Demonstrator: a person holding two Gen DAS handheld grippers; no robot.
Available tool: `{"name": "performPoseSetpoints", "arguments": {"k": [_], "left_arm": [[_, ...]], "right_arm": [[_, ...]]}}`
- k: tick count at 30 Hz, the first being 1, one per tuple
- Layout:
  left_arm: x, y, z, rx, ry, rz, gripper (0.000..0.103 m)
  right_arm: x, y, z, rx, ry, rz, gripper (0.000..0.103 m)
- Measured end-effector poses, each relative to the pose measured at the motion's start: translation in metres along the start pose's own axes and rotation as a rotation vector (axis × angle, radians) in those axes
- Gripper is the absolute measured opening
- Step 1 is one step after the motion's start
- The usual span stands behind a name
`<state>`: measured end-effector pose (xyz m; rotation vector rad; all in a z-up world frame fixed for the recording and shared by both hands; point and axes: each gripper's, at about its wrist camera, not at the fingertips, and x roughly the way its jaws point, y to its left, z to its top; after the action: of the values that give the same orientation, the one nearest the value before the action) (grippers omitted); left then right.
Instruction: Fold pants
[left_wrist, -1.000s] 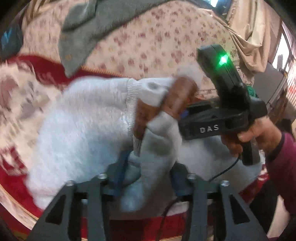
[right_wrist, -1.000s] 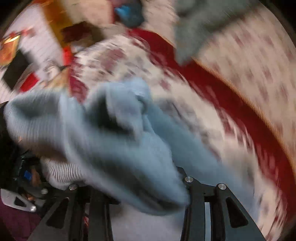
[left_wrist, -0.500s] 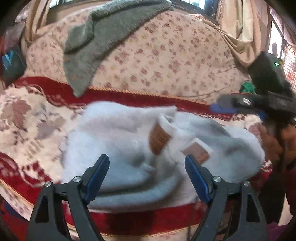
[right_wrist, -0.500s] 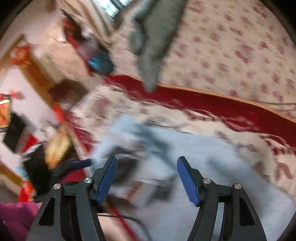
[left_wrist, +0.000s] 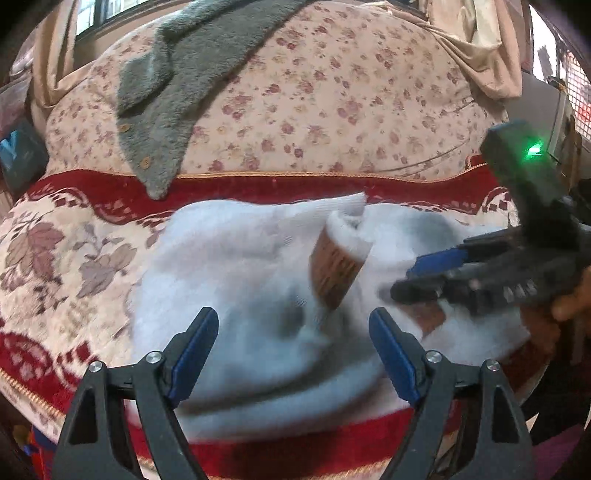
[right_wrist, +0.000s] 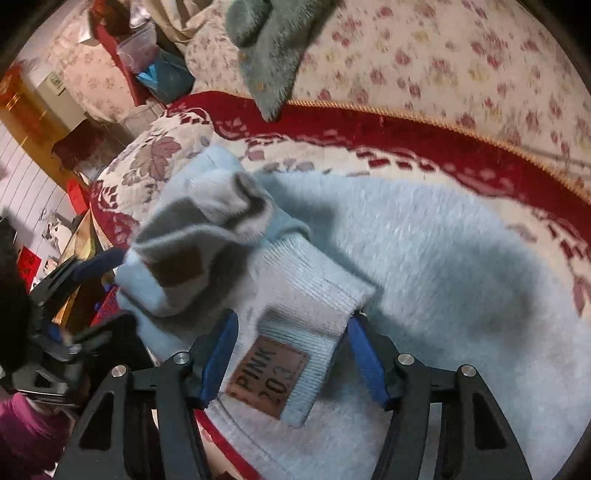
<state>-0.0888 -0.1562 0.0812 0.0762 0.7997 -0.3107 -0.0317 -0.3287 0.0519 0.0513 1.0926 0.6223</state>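
Left gripper (left_wrist: 293, 350): nearest thing in my left wrist view. Blue pads spread wide, nothing pinched. Jaws have just been opening. It hangs over the near edge of the pants; fabric shows between the fingers but neither pad presses on it.

Right gripper (right_wrist: 291, 358): blue pads sit either side of the ribbed waistband (right_wrist: 314, 295). Right pad looks to be at the band's edge, left pad close beside it. Jaws opened, then came in a bit again. I can't tell whether they actually clamp the fabric. In my left view it comes in from the right (left_wrist: 417, 275), blurred, green light on its body.

Pants (left_wrist: 236, 280): pale blue, fluffy, bunched in a loose heap on the sofa seat, just beyond both grippers.

Patch (right_wrist: 267, 376): brown label on the waistband, reads PINK, lying between my right pads. A second brown patch (right_wrist: 177, 271) sits on the crumpled fold up left.

Seat cover (left_wrist: 66, 258): cream with leaf print and red border, under the pants.

Backrest (left_wrist: 332, 99): cream, small rose print, behind the seat.

Grey garment (left_wrist: 166, 99): fuzzy, buttoned, draped over the backrest, tip reaching the red border. Well apart from the pants.
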Motion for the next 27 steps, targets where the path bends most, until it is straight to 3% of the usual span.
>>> {"name": "performPoseSetpoints", "arguments": {"k": [6, 7, 8, 10, 11, 13, 18, 23, 27], "left_arm": [[0.037, -0.025, 0.018, 0.074, -0.008, 0.046, 0.083], [0.041, -0.023, 0.02, 0.061, -0.008, 0.033, 0.073], [0.045, -0.018, 0.021, 0.032, 0.005, 0.007, 0.042], [0.051, -0.005, 0.024, -0.015, 0.03, 0.011, 0.019], [0.048, 0.005, 0.026, -0.045, 0.027, -0.033, 0.012], [0.038, 0.018, 0.03, -0.084, 0.016, -0.077, 0.012], [-0.015, 0.047, 0.057, -0.101, -0.079, -0.087, 0.011], [-0.052, 0.086, 0.076, -0.189, -0.126, -0.126, 0.009], [-0.063, 0.107, 0.07, -0.243, -0.137, -0.122, 0.009]], "right_arm": [[-0.012, -0.014, -0.006, 0.072, -0.013, -0.036, 0.067], [-0.014, -0.016, -0.007, 0.082, -0.016, -0.028, 0.067], [-0.017, -0.018, -0.007, 0.087, -0.019, -0.022, 0.067], [-0.026, -0.018, -0.006, 0.078, -0.038, -0.009, 0.067], [-0.028, -0.015, -0.005, 0.066, -0.049, 0.0, 0.067], [-0.034, -0.006, -0.002, 0.03, -0.077, 0.024, 0.067], [-0.028, 0.032, 0.004, -0.104, -0.101, 0.113, 0.067], [0.012, 0.079, 0.015, -0.275, -0.081, 0.152, 0.067], [0.073, 0.1, 0.027, -0.339, -0.059, 0.048, 0.067]]}}
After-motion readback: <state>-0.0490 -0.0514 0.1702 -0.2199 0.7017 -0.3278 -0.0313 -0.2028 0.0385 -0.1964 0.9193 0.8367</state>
